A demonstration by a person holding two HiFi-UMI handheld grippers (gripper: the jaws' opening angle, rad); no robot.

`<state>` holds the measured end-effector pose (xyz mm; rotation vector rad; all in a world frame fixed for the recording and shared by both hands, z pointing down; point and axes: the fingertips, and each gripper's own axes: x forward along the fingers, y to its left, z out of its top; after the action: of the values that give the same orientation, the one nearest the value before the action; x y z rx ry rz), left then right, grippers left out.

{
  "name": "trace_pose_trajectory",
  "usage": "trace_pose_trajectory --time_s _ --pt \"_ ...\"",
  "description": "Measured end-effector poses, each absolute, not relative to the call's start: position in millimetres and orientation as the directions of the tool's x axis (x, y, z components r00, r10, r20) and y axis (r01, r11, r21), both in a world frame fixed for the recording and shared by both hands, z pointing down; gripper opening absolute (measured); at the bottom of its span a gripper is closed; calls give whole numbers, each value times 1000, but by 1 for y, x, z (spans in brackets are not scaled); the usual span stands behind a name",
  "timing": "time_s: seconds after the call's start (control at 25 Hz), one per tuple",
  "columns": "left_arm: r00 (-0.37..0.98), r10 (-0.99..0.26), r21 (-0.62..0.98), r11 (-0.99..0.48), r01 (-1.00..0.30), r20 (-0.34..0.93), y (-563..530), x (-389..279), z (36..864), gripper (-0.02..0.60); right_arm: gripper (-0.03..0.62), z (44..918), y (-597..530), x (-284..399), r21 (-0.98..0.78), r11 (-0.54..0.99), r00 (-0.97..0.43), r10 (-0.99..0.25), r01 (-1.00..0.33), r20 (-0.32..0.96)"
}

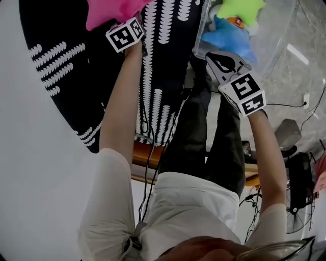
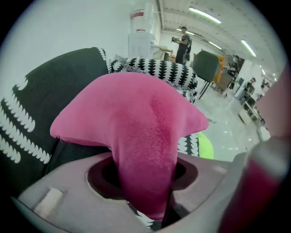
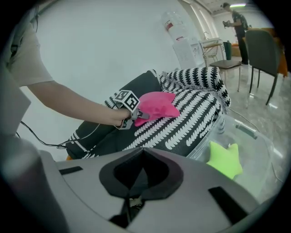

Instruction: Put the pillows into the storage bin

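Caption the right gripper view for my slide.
Left tongs grip a pink pillow over the black-and-white cushion; a green pillow lies in the clear bin.

Head view downward, all 3 share pillow (image 1: 109, 12)

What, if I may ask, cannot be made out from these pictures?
- Pink pillow: head view's top edge cuts it off.
- Storage bin: head view, far end beyond the top edge.
- Left gripper: left gripper view, pink pillow covers the jaw tips.
- Orange item between the green pillow and blue pillow: head view, mostly hidden, too small to identify.
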<state>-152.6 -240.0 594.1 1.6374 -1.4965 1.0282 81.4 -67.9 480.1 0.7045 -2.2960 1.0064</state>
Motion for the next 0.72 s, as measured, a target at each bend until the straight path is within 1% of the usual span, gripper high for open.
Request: trace_pose_trajectory --time_s 0.2,0.36,0.56,0.72 --pt "64 -436 -74 -292 -953 898 -225 -117 588 216 3 473 -67 94 -487 595 -725 -259 -640 638" --pt "117 -424 -83 -423 -902 898 -213 -73 581 216 3 469 -60 113 -483 584 -721 -282 -653 633" --pt "179 -409 -79 -541 -838 895 -197 -7 574 222 3 463 -43 146 -474 567 -708 -311 -674 634" --pt "227 -368 -63 -630 -774 901 -180 52 578 227 3 464 -26 179 -472 528 -686 -345 -706 640"
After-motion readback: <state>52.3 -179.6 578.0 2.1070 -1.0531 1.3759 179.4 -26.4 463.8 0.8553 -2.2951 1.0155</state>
